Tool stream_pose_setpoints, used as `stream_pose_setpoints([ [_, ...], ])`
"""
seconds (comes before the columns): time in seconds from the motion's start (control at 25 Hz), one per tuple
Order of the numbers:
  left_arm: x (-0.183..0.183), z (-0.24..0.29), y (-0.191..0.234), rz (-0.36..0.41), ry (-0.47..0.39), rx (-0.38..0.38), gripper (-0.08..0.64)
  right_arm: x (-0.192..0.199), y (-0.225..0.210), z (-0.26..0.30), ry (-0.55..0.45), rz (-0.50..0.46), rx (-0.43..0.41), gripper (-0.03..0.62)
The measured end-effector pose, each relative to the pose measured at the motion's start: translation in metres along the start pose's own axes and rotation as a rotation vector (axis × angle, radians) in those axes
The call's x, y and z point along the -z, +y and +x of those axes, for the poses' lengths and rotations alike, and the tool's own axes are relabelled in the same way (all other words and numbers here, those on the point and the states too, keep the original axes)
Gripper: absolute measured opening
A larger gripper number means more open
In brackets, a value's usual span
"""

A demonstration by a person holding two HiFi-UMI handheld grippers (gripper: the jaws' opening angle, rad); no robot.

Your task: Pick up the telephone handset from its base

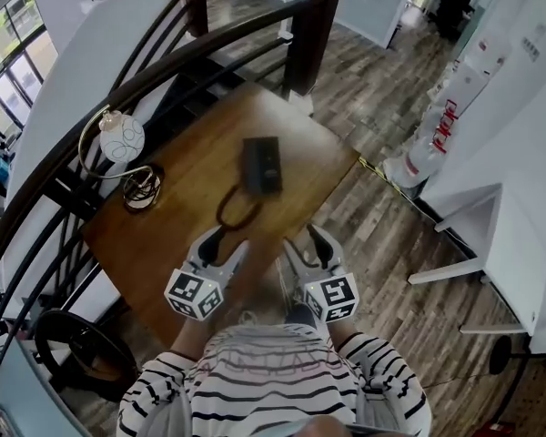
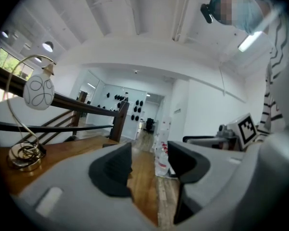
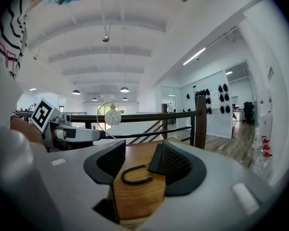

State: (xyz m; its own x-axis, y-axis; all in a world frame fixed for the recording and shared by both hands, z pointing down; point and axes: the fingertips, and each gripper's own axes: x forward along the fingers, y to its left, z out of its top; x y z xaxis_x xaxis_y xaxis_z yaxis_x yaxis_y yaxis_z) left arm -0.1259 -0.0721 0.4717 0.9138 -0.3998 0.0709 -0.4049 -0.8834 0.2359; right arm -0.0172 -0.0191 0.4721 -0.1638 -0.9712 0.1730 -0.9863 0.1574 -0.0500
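A black telephone (image 1: pixel 262 165) with its handset on the base lies flat on the wooden table (image 1: pixel 191 167), and its coiled cord (image 1: pixel 237 209) loops toward me. Both grippers hover over the table's near edge, short of the phone. My left gripper (image 1: pixel 225 242) is open and holds nothing; its own view shows bare jaws (image 2: pixel 149 162) over the tabletop. My right gripper (image 1: pixel 302 238) is open too. In the right gripper view the telephone (image 3: pixel 155 159) and cord (image 3: pixel 136 176) show between the jaws (image 3: pixel 142 160), farther off and untouched.
A gold hoop lamp with a white globe (image 1: pixel 121 139) stands at the table's left side, also in view as the lamp (image 2: pixel 38 91). A dark curved stair railing (image 1: pixel 91 107) runs behind the table. Wood floor (image 1: pixel 391 244) and white furniture (image 1: pixel 491 235) lie to the right.
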Motion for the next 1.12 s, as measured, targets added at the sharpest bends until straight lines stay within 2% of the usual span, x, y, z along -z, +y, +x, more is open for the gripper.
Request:
stream_pose_setpoints([
  [0.28,0.004,0.050,0.021,-0.046,-0.030,-0.155,0.233,-0.001,-0.050,0.036,0.025,-0.047,-0.149,0.224],
  [0.56,0.000,0.117,0.028,-0.053,-0.056,-0.292,0.233,-0.006,-0.119,0.067,0.034,-0.104,-0.296,0.224],
  [0.76,0.002,0.146,0.035,-0.045,-0.066,-0.380,0.233,-0.003,-0.149,0.084,0.030,-0.143,-0.402,0.224],
  [0.96,-0.006,0.170,0.048,-0.039,-0.070,-0.425,0.233,0.000,-0.167,0.102,0.051,-0.180,-0.469,0.224],
  [1.12,-0.014,0.184,0.071,-0.052,-0.066,-0.420,0.233,0.004,-0.172,0.128,0.063,-0.194,-0.481,0.225],
])
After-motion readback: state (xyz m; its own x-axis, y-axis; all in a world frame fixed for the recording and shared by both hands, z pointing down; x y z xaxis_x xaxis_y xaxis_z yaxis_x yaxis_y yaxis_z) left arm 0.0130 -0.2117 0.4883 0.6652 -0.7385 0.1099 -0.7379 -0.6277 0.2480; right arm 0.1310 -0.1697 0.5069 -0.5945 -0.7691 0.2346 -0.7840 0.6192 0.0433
